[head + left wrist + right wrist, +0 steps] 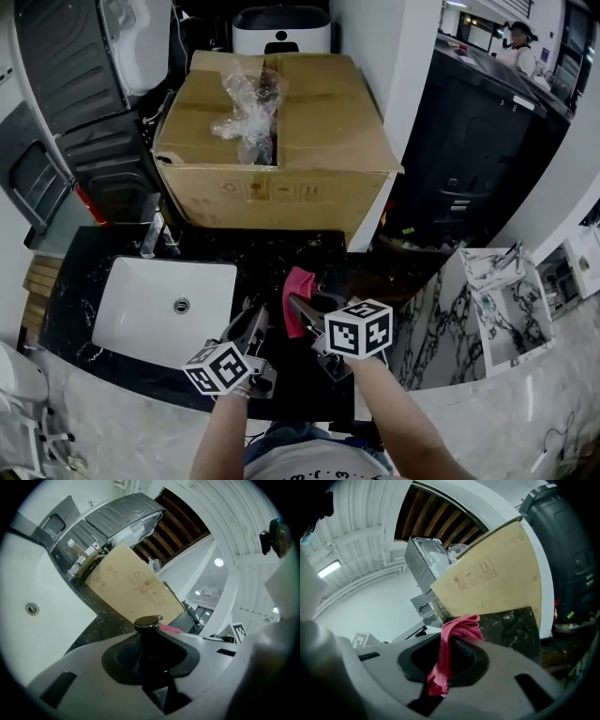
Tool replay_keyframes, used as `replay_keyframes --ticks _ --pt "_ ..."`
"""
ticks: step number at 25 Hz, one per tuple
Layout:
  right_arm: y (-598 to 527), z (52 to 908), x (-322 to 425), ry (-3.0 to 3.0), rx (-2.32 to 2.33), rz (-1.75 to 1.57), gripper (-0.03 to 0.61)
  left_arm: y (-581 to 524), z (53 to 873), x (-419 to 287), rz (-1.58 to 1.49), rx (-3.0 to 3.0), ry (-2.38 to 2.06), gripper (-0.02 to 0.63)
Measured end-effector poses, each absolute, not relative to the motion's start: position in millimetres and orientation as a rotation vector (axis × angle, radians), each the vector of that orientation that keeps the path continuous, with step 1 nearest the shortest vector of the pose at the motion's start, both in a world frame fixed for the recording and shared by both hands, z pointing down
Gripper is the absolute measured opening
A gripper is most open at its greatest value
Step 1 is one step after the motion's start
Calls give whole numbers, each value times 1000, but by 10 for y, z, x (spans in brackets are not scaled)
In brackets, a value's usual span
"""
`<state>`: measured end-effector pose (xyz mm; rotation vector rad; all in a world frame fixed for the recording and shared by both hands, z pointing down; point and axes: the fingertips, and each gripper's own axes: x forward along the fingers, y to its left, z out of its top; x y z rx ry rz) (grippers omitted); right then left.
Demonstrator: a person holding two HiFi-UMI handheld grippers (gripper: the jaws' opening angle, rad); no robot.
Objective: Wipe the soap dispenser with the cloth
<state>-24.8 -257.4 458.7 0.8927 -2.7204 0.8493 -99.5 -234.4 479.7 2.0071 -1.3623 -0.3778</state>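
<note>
Head view, cardboard box (309,103) holding plastic wrap (246,111), right gripper (302,307) pinching cloth (293,286)

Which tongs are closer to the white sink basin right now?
Left. The left tongs, gripping the soap dispenser, sit just right of the sink basin; the right tongs, holding the pink cloth, are farther right.

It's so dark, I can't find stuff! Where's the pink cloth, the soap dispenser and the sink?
pink cloth (293,292), head view, middle of the fabric
soap dispenser (149,622), left gripper view, black top cap
sink (141,314), head view, bare white basin
</note>
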Motion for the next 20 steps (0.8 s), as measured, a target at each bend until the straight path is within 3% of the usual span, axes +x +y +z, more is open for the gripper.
replay_keyframes --ticks 13,20 --pt "-2592 5123 258 -2467 1058 922 49 -2351 4797 -992 -351 2034 -1351 101" --pt "-2466 5125 484 -2442 1162 991 51 -2378 4648 -708 -3 2377 -1132 99"
